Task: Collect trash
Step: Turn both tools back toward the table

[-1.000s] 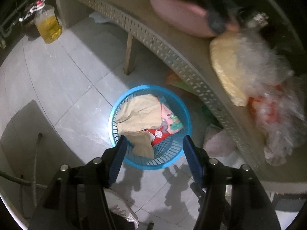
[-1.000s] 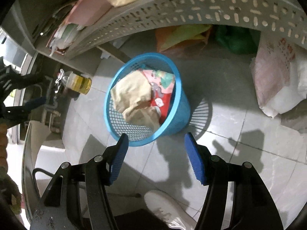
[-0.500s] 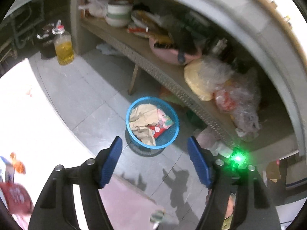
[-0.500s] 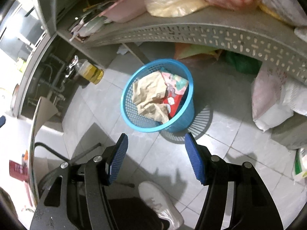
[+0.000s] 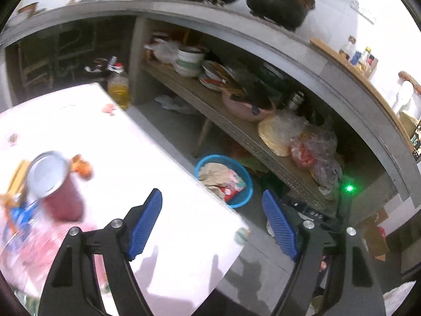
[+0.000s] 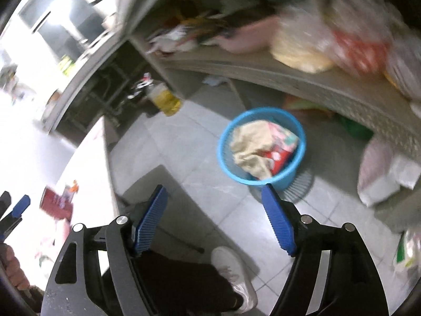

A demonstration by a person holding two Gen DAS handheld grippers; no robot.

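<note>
Round blue plastic mesh basket (image 6: 263, 155) upright on grey tiled floor — holds crumpled tan paper (image 6: 250, 144) and red-pink wrapper (image 6: 282, 146).

Right gripper (image 6: 214, 220) jaws are opening, nothing held between them. Round blue plastic mesh basket (image 6: 286, 176) is seen on grey tiled floor (image 6: 189, 152), filled with crumpled beige paper (image 6: 251, 148).

Basket on the floor between table and shelf

The basket (image 5: 238, 200) stands on the floor before the low shelf (image 5: 236, 131), with crumpled trash (image 5: 214, 175) in it. The table (image 5: 147, 158) lies to its left, a can (image 5: 56, 184) upright on it.
</note>
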